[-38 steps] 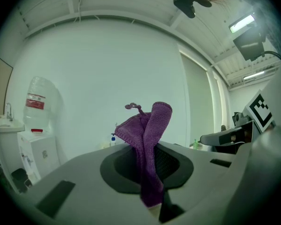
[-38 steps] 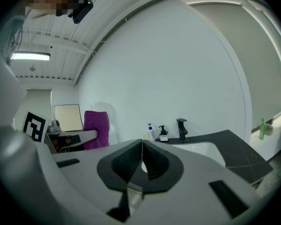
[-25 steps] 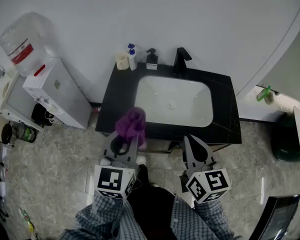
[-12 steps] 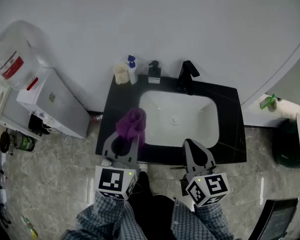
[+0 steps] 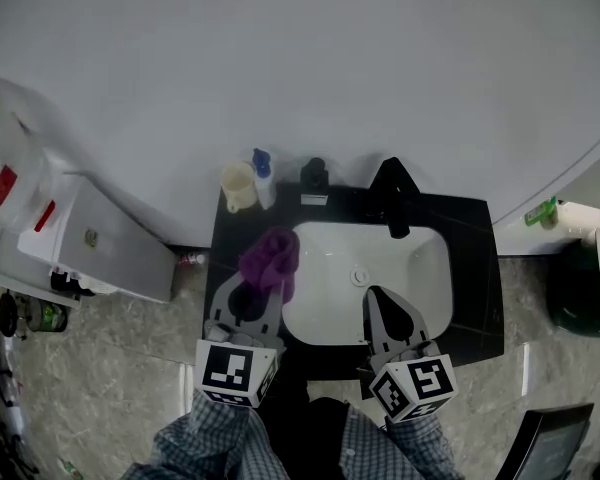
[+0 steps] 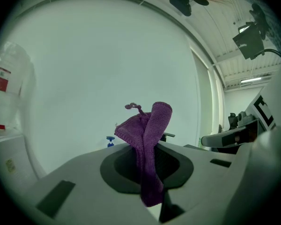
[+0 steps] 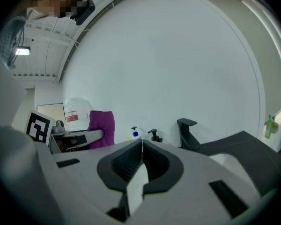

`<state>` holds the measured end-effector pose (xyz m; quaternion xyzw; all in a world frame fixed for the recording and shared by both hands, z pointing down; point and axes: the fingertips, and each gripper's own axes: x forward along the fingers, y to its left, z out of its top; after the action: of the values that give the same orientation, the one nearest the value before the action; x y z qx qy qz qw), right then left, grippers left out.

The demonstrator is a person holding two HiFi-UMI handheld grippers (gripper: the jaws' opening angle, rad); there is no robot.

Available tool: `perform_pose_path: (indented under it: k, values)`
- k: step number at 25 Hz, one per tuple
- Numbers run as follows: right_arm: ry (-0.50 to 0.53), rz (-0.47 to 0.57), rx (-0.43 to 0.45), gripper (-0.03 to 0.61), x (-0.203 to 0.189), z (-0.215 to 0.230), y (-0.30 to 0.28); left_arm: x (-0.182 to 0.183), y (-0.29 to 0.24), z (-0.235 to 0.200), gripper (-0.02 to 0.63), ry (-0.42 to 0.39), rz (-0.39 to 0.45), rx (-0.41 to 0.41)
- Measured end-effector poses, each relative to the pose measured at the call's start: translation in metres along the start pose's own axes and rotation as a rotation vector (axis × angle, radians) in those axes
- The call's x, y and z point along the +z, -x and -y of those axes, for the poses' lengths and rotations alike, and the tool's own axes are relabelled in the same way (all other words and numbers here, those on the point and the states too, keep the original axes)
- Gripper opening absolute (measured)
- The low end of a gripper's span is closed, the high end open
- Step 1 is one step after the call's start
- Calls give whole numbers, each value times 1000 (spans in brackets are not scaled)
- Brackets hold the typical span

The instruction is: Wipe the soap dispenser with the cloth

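Observation:
The black soap dispenser (image 5: pixel 314 182) stands at the back of the black vanity top (image 5: pixel 479 268), left of the black tap (image 5: pixel 393 198); the right gripper view shows the dispenser (image 7: pixel 154 135) small and far off. My left gripper (image 5: pixel 264 270) is shut on a purple cloth (image 5: pixel 271 257) over the counter's left part, well short of the dispenser. In the left gripper view the cloth (image 6: pixel 147 144) stands bunched up out of the closed jaws. My right gripper (image 5: pixel 375 296) is shut and holds nothing, over the front of the white basin (image 5: pixel 420 268).
A blue-capped spray bottle (image 5: pixel 263 176) and a cream cup (image 5: pixel 236 186) stand left of the dispenser. A white water cooler (image 5: pixel 90 248) with its bottle (image 5: pixel 5 158) is left of the vanity. A green bottle (image 5: pixel 542 211) sits on a ledge at right.
The vanity has come closer and lower in the head view. Both grippers now reach over the counter and basin; the cloth stays gripped.

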<state>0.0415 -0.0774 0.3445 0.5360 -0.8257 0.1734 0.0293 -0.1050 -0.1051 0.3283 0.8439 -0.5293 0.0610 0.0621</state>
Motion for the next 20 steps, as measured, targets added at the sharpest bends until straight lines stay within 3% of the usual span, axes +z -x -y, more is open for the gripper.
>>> perform_pose_path:
  k: [7,20]
  values:
    - [-9,-50,-27,18,-8,10,-39,-10,-43,-31,60,20,-24,-12]
    - [-37,-145,-3,18,-31,44,-70,-11,-129,-69,60,-8,-10,68]
